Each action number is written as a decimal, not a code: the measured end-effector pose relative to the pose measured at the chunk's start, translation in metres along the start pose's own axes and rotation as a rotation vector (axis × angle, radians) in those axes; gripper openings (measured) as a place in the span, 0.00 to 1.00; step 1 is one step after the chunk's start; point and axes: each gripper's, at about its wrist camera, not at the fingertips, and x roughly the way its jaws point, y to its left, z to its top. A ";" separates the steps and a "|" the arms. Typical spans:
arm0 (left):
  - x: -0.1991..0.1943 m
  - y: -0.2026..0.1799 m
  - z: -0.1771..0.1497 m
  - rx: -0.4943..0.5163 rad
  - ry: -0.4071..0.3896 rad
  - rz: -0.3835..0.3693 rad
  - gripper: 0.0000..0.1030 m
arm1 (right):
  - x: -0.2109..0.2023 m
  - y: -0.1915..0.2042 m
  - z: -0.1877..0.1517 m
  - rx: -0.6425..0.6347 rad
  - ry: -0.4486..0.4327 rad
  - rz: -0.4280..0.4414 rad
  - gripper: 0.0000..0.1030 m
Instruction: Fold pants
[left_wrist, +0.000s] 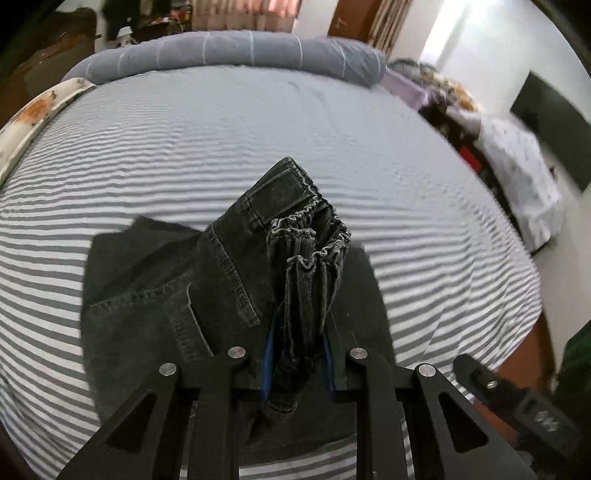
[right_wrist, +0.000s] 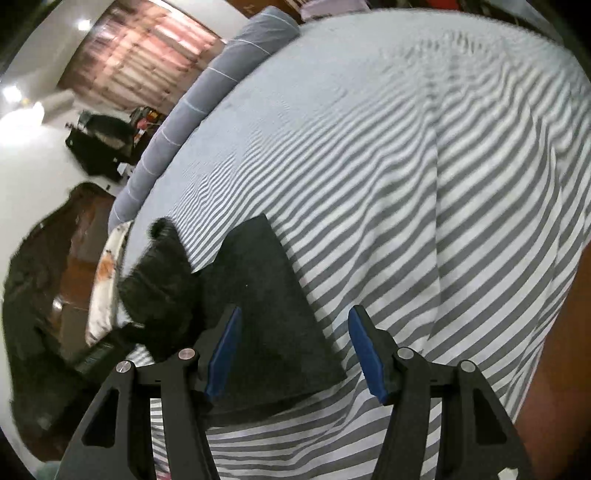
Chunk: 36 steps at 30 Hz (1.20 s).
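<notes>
Left hand-held gripper (left_wrist: 297, 363) is clenched on the bunched waistband of dark denim pants (left_wrist: 177, 295), lifting it off the striped bed (left_wrist: 221, 140), probably to fold it over. Right hand-held gripper (right_wrist: 295, 350) hangs released above the flat part.

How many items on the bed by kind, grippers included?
Pants: 1
Bolster: 1
Floral pillow: 1
Grippers: 2, left gripper shut on the waistband, right gripper open
Total: 5
</notes>
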 end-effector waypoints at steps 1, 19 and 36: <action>0.005 -0.003 -0.006 0.011 0.008 0.008 0.21 | 0.003 -0.002 0.000 0.011 0.010 0.004 0.56; 0.025 -0.036 -0.044 0.142 0.055 -0.027 0.31 | 0.009 -0.008 0.004 -0.024 0.017 -0.046 0.56; -0.045 0.095 -0.058 0.010 0.014 0.047 0.66 | 0.018 0.037 0.007 -0.096 0.062 0.115 0.55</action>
